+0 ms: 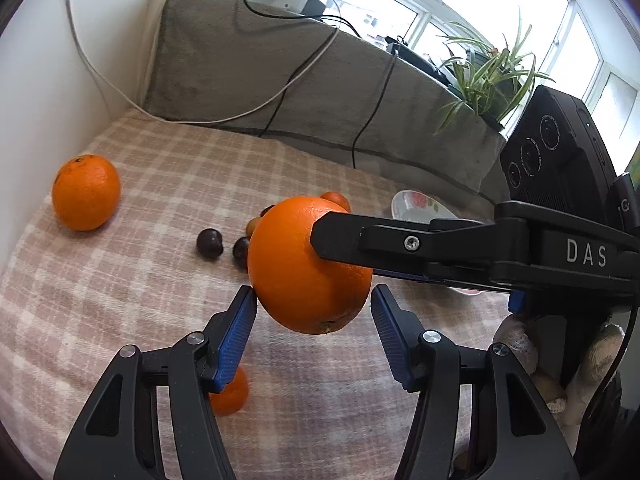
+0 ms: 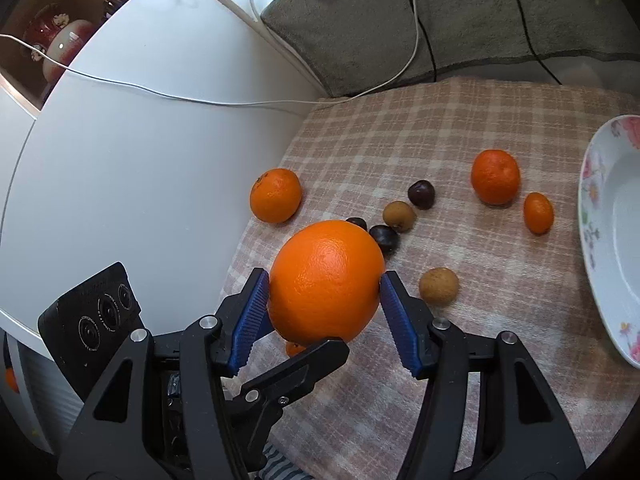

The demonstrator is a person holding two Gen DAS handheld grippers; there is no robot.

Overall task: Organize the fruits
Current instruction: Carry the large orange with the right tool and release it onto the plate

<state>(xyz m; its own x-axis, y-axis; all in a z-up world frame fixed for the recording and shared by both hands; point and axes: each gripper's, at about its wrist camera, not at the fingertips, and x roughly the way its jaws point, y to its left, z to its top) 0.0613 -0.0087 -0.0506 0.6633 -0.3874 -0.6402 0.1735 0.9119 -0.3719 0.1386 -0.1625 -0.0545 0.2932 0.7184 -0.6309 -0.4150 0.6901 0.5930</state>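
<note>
Main worry here: the orange (image 2: 326, 280) is up in the air above the checked cloth (image 2: 400, 140) on the surface, and only fingertips are on it. The right gripper (image 2: 324, 288) has its blue fingers pressed on both sides of the orange, so that one is definitely gripping. The left gripper (image 1: 314, 294) comes in crosswise with its fingers around the lower half. One pad touches, the other looks a hair off, so I honestly can't tell if it's squeezing. If the two hands pull different ways, I reckon the orange pops out, lands among the small dark fruits (image 2: 421, 194) and scatters them, well short of the plate (image 2: 600, 208).

The orange itself is big, round and bright, with a dimpled, shiny peel, so probably slippery
</note>
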